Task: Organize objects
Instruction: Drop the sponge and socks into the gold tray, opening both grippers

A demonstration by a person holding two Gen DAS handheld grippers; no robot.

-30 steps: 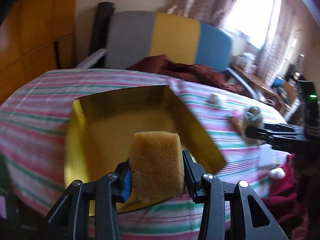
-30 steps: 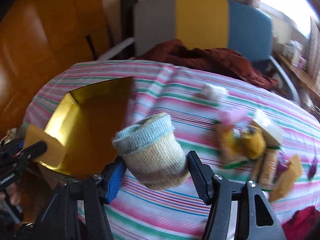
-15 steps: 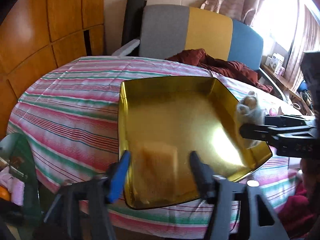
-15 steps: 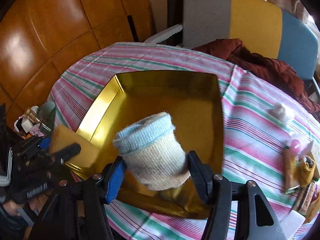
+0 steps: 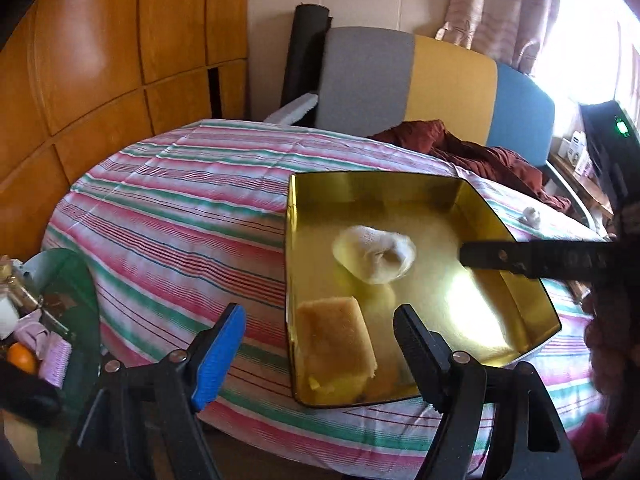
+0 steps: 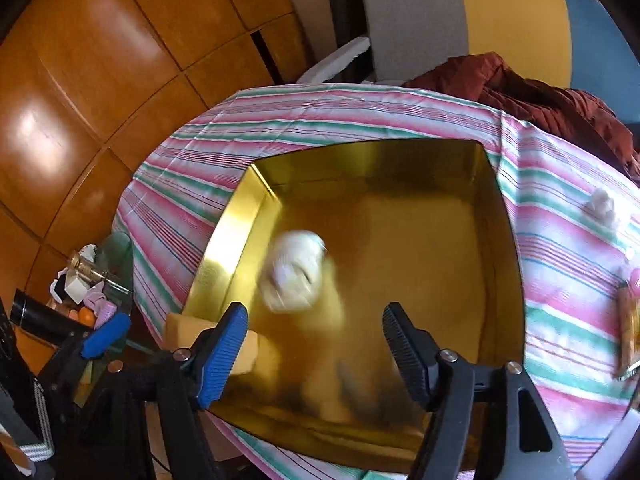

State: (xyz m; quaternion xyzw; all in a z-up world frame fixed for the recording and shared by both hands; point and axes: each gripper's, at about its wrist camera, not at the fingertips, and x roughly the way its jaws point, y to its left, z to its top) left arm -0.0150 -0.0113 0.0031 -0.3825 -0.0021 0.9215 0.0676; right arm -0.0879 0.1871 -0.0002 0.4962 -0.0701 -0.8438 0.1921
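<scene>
Sponge [image 5: 335, 334] long axis toward left gripper [image 5: 318, 344], blurred sock [image 6: 292, 276] perhaps tumbling, tray [image 5: 516, 232]

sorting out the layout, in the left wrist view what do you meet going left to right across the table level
green glass side table → sponge → rolled sock → right gripper's finger
</scene>
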